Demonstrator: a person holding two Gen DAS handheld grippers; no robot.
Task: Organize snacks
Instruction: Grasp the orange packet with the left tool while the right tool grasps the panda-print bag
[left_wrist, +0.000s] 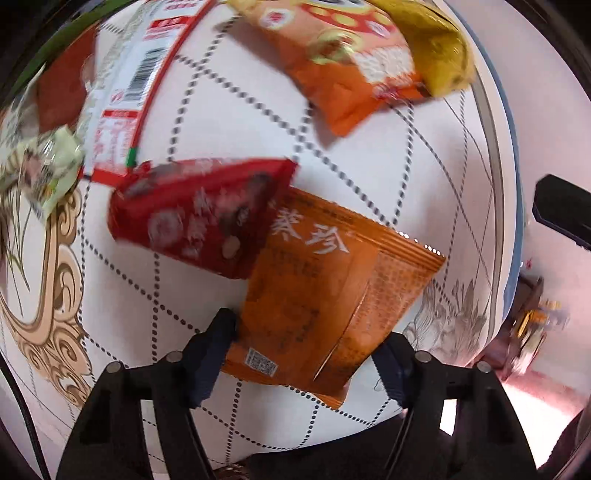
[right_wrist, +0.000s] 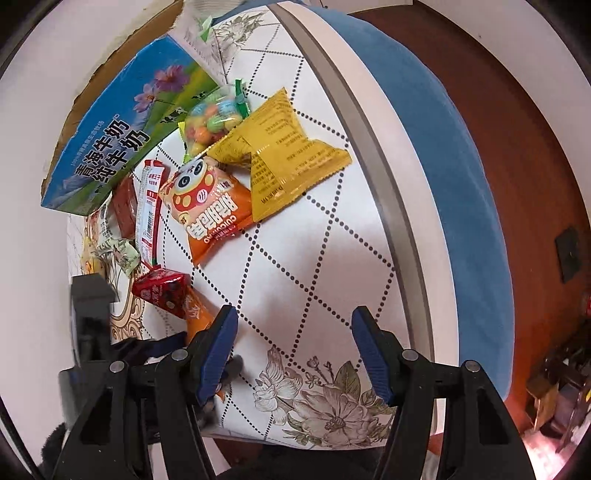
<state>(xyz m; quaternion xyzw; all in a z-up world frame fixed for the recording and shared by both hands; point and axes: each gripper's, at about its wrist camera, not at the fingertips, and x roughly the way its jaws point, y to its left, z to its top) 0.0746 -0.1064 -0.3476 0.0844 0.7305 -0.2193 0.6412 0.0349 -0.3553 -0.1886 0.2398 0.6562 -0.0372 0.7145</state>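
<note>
An orange snack packet (left_wrist: 325, 295) lies on the white dotted tablecloth (left_wrist: 207, 110), with its lower half between the fingers of my left gripper (left_wrist: 310, 328). Both pads press its side edges and it creases down the middle. A red packet (left_wrist: 199, 221) overlaps its top left corner. My right gripper (right_wrist: 295, 317) points down over bare cloth, open, with nothing between its fingers. Left of it, the same orange packet (right_wrist: 197, 314) and red packet (right_wrist: 162, 291) show beside the left tool's black body (right_wrist: 90, 295).
Further back lie an orange panda packet (right_wrist: 210, 206), a yellow packet (right_wrist: 280, 158), a clear candy bag (right_wrist: 212, 122), a long red-and-white strip packet (right_wrist: 147, 206) and a blue milk carton box (right_wrist: 122, 136). The table's blue-padded rim (right_wrist: 443, 166) curves along the right.
</note>
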